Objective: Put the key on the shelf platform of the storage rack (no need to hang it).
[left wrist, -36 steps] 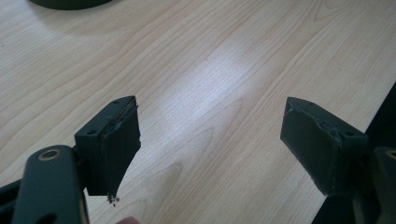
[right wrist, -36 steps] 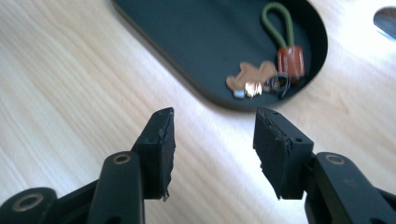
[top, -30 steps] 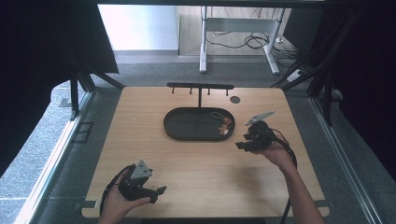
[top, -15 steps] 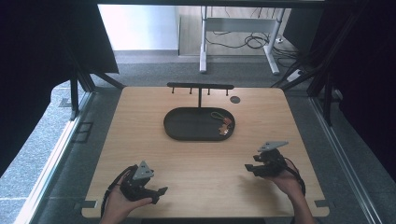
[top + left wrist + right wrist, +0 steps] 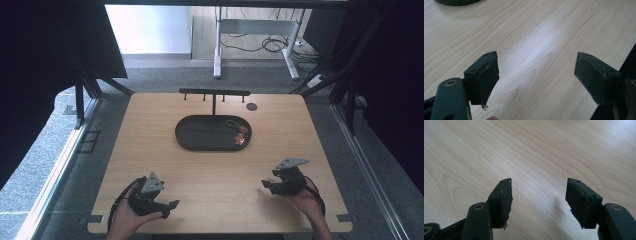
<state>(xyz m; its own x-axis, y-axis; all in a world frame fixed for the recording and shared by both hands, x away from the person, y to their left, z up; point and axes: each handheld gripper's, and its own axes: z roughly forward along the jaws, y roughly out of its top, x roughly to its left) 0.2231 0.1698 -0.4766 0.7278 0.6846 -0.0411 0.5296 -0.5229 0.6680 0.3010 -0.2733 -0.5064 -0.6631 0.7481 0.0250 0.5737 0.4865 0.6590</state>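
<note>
Wooden table [image 5: 215, 165]: oval tray [image 5: 200, 134] long axis left-right.

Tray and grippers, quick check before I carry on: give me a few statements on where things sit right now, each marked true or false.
1. The black oval tray holds a small keyring-like item at its right end. True.
2. The right gripper is clamped on that item. False: its jaws stand apart over bare wood, empty.
3. The left gripper is open. True.
4. The hook rack stands between the tray and the person. False: it stands beyond the tray, at the far side.
5. Both grippers are inside the tray. False: both are near the table's near edge.
</note>
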